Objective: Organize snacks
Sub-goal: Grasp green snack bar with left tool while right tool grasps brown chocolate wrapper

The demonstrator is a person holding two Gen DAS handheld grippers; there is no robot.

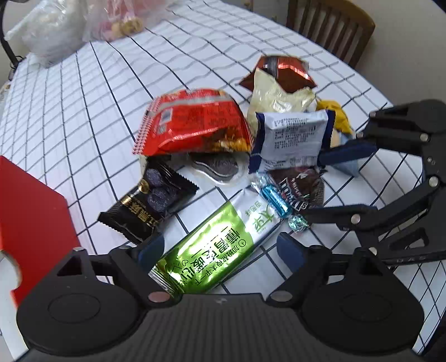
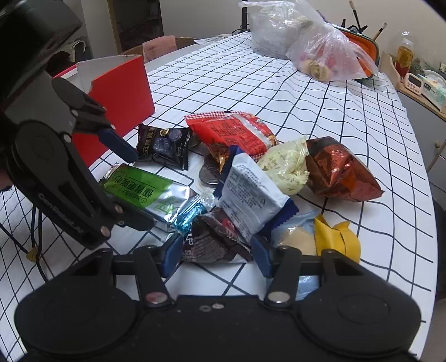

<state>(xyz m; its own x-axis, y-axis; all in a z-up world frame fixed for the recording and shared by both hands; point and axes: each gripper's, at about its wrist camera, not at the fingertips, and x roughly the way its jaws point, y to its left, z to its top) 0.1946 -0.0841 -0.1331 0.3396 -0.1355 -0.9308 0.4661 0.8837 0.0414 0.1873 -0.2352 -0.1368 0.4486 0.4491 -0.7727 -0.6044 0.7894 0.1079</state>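
Note:
A pile of snacks lies on the checked tablecloth (image 1: 83, 111). My left gripper (image 1: 220, 250) is open, its fingers on either side of the near end of a green and silver packet (image 1: 211, 245), which also shows in the right wrist view (image 2: 139, 192). My right gripper (image 2: 217, 256) is open around a dark brown chocolate packet (image 2: 209, 242) and shows in the left wrist view (image 1: 326, 183). A white and blue packet (image 2: 251, 195) leans on the pile. A red packet (image 1: 192, 125), a black packet (image 1: 147, 203) and a blue candy (image 1: 274, 199) lie nearby.
A red box (image 2: 120, 92) stands open at the left of the pile. A cream packet (image 2: 287, 167), a copper foil packet (image 2: 340, 170) and a yellow wrapper (image 2: 334, 239) lie to the right. Plastic bags (image 2: 320, 53) sit at the far side. A wooden chair (image 1: 331, 25) stands beyond the table.

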